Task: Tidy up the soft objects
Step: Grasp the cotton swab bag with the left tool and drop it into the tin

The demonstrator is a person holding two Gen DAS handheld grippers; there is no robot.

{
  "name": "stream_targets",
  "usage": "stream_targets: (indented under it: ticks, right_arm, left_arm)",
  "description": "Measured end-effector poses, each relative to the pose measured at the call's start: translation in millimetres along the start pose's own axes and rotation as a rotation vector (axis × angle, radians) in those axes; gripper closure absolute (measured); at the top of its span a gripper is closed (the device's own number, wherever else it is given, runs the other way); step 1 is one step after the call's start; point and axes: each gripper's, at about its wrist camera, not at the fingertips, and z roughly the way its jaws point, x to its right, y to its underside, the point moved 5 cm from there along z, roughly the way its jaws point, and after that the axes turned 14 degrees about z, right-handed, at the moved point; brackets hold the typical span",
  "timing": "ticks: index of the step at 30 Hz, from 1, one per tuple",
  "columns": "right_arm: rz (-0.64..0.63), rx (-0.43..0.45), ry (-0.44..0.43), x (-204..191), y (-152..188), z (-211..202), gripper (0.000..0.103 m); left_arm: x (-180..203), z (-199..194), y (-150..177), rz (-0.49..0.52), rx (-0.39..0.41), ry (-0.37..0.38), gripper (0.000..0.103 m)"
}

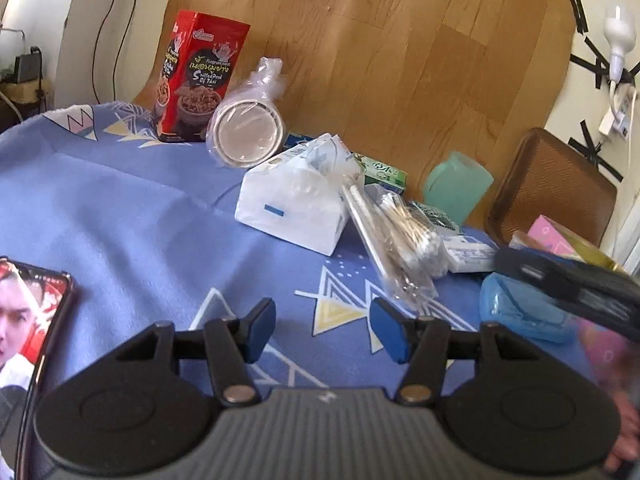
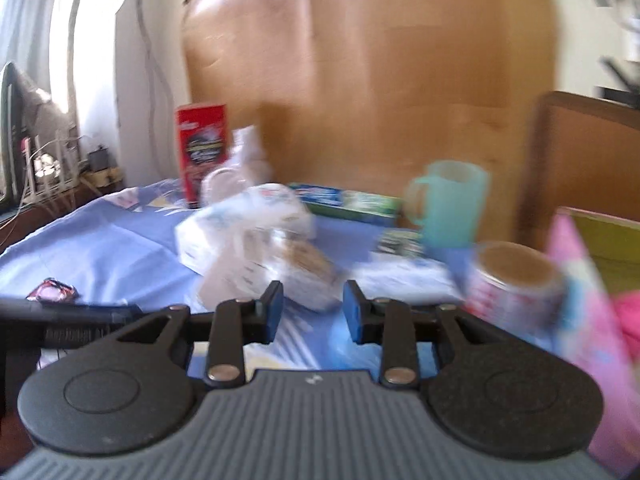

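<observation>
A white soft tissue pack [image 1: 291, 204] lies mid-table on the blue cloth [image 1: 120, 216], with a clear bag of cotton swabs [image 1: 404, 240] leaning on its right side. My left gripper [image 1: 322, 330] is open and empty, low over the cloth in front of them. My right gripper [image 2: 313, 312] is open and empty; its view is blurred. The tissue pack [image 2: 224, 232] and the plastic bag [image 2: 296, 272] lie just beyond its fingertips. The right gripper's body [image 1: 576, 284] shows at the right of the left wrist view, over a blue plastic pouch [image 1: 516, 308].
A red snack bag [image 1: 200, 76] and wrapped paper cups [image 1: 248, 124] stand at the back. A green mug [image 2: 448, 204], a toothpaste box [image 2: 344, 200], a tape roll [image 2: 516, 284], a pink box [image 2: 588, 288] and a brown tray [image 1: 556, 188] are to the right. A phone [image 1: 28, 320] lies left.
</observation>
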Motion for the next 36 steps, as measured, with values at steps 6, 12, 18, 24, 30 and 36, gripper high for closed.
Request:
stream_targets:
  ticks: [6,12,18,24,30,36]
  right_arm:
    - [-0.019,-0.091,0.046,-14.2,-3.6,61.9,0.073]
    - [0.15,-0.06,-0.007,8.5,-7.3,16.1,0.09]
    - [-0.125,0.021,-0.071,6.5,34.2,-80.4,0.09]
    - [-0.078,-0.107,-0.06,26.5,87.3,-123.3,0.051]
    - [-0.029,-0.134,-0.075,22.5,88.3,-109.9,0.042]
    - [-0.001,-0.194,-0.06,19.8,83.3,-67.9,0.044]
  left_arm:
    - [7.6,1.7,0.4,0.043,0.017,0.006,0.049]
    - [6.5,4.7,-2.6,0.041,0.033,0.028,0.045]
    - [3.8,2.2,-2.4,0.009,0.025,0.164,0.039]
    - [19.1,-3.7,3.0,-0.024,-0.012,0.291,0.039]
    - [64.0,-5.8,5.6,0.082,-0.049,0.358,0.042]
    - [94.0,8.8,14.8,0.148,-0.132,0.378,0.059]
